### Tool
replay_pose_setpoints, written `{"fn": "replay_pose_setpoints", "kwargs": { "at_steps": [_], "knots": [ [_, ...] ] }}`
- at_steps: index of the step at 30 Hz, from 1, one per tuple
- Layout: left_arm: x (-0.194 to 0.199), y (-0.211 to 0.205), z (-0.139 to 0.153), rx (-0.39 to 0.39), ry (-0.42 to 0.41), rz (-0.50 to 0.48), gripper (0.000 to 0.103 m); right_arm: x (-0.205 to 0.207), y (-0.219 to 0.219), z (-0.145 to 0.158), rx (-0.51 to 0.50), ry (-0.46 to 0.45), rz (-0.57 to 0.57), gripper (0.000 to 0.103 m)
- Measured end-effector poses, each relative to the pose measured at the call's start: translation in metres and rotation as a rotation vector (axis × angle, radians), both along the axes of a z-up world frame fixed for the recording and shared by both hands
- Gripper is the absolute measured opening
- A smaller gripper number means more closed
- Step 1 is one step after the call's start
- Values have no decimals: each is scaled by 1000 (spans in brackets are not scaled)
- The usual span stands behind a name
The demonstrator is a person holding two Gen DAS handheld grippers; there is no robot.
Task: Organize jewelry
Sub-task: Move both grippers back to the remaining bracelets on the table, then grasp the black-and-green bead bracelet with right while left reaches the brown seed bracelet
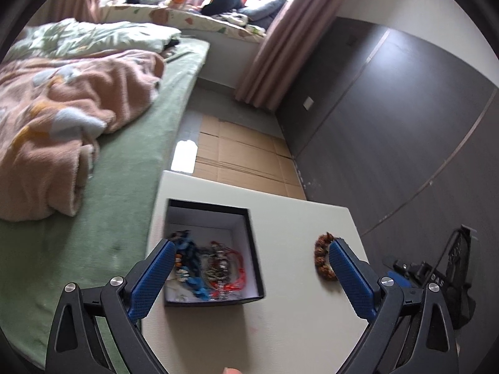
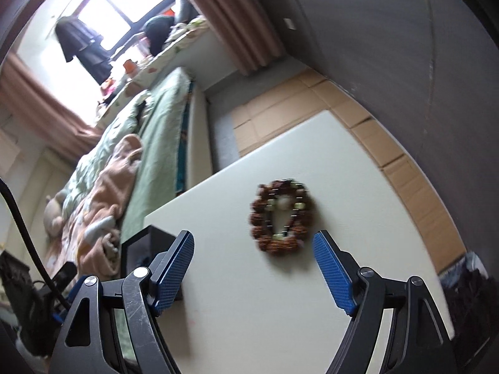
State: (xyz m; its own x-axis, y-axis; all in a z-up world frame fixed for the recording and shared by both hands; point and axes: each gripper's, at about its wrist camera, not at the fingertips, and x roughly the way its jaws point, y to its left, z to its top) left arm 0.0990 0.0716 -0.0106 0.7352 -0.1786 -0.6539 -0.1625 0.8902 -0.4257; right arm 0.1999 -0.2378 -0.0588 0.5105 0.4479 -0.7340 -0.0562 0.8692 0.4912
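With both tools hanging above the pale, matte rectangular desk [image 1: 280, 327], I read this as the approach to the last loose piece: the brown, knobbly seed-bead bracelet [image 2: 282, 216] lies flat on the bare desk top, alone and well apart from the box, and my right gripper [image 2: 252, 268] points down at it with its jaws spread, nothing between the blue ribbed pads [image 2: 332, 275]. I judge the jaws stand wide enough to straddle the ring from outside, or to drop one pad into its hollow. The bracelet looks like a closed oval of rough, wrinkled beads with a few smooth pale green ones set in, so I expect it to be lumpy under the pads yet limp as a whole, likely to sag when lifted. My left gripper [image 1: 249, 265] is likewise parted and empty, poised over the black square cardboard box with white lining [image 1: 249, 218], which sits toward the bed-side edge of the desk. Inside lies a tangle of blue, red and silvery strings and chains [image 1: 207, 265], soft and snag-prone, piled loosely on the floor of the box. In the left view the bracelet [image 1: 322, 258] sits partly behind one pad, touching nothing I can make out. Beside the desk runs the green-sheeted bed with a fuzzy peach blanket [image 1: 62, 118].
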Motion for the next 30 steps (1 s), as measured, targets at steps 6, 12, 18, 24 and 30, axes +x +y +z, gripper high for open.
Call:
{"fn": "replay_pose_setpoints", "kwargs": {
  "at_steps": [6, 12, 18, 24, 30],
  "knots": [
    [29, -28, 5, 59, 31, -64, 99, 10, -16, -13, -16, 42, -22, 75],
    [63, -55, 10, 92, 64, -118, 99, 30, -21, -26, 0, 81, -32, 58],
    [87, -77, -3, 82, 47, -174, 99, 47, -13, -37, 0, 101, -23, 54],
    [104, -79, -23, 71, 91, -214, 90, 64, 4, -50, -47, 111, 6, 46],
    [117, -74, -31, 69, 104, -204, 82, 77, 12, -59, -117, 118, 3, 37]
  ]
}}
